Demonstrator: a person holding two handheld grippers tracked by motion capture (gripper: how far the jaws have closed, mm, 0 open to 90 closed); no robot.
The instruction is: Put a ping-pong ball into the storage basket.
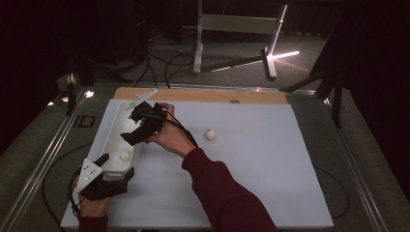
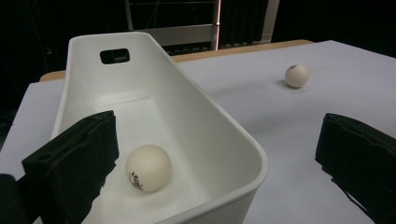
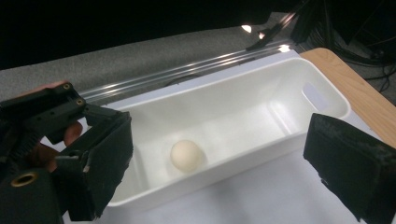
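From above, on the high view, my right gripper hangs over the middle of the long white bin, and its dark body blurs into the hand, so I cannot make out the jaw gap there. A white ping-pong ball lies in the bin's near end, just below that gripper and apart from it. My left gripper sits at the bin's near end, its jaws either side of the end wall; whether the pads touch the wall I cannot tell from up here. A second ping-pong ball rests on the pale table mat, well apart from both grippers.

Along my left gripper view, the jaws stand wide apart, one inside the bin and one outside over the mat, neither pressing on the rim. The ball with dark print lies on the bin floor just beside the inner jaw, which cuts off part of the bin's near corner. The other ball sits far off on the mat.

Along my right gripper view, the jaws are spread wide with nothing between the pads. The ball lies in the bin below, between the jaws in the picture and nearer the left one. My left gripper shows at the left edge, partly cut off.
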